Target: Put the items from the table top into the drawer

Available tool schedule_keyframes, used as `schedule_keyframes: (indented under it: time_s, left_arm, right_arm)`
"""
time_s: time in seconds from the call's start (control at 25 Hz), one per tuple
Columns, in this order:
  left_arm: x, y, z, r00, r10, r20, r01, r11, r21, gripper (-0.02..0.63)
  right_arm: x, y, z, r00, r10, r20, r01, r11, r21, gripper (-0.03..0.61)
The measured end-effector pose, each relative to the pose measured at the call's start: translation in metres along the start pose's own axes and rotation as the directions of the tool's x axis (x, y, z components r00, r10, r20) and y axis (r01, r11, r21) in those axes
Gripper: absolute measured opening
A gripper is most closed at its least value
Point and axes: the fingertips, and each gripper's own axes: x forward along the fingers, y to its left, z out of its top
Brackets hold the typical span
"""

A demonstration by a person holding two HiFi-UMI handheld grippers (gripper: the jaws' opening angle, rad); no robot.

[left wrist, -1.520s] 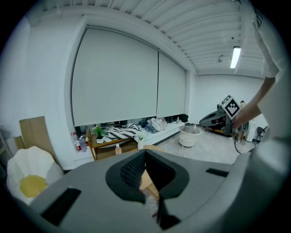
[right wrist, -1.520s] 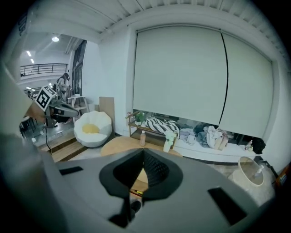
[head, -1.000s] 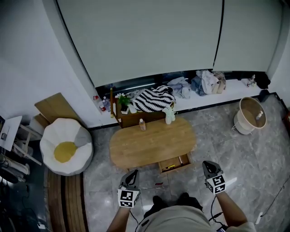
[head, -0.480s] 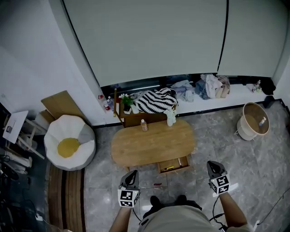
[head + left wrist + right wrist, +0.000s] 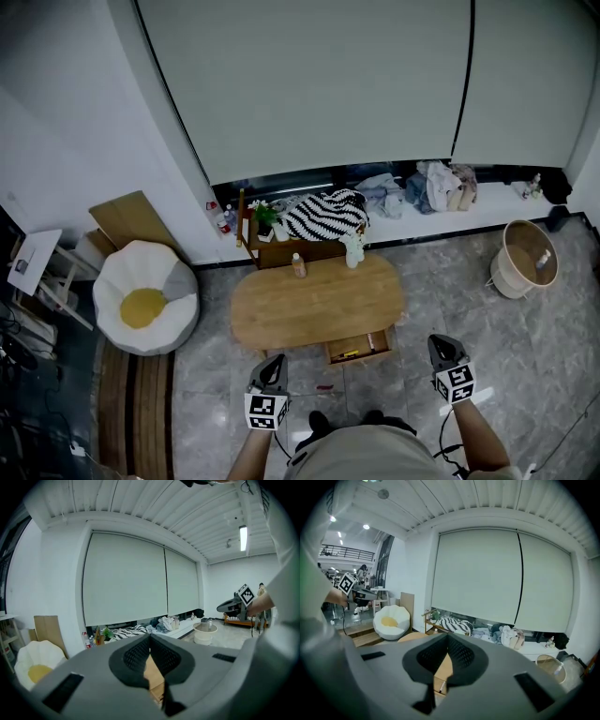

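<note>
Head view: the bottle [image 5: 299, 266] stands by the table [image 5: 281, 314]'s far edge, and the drawer [image 5: 359, 346] hangs open at the near edge. Both the left gripper [image 5: 272, 366] and the right gripper [image 5: 441, 347] are closed and empty, over open floor [image 5: 525, 337].

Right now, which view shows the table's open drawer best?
The head view: it looks down into the open drawer at the front of the oval wooden table, with a yellowish item inside. Both gripper views show only a wood sliver of it past their jaws.
</note>
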Motion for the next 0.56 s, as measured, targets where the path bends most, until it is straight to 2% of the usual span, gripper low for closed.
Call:
schedule_keyframes:
  time_s: [0.56]
  left_arm:
    - [0.013, 0.002, 0.006, 1.000, -0.019, 0.001, 0.019, 1.000, 0.011, 0.020]
  right_arm:
    - [0.009, -0.006, 0.009, 1.000, -0.001, 0.012, 0.001, 1.000, -0.005, 0.018]
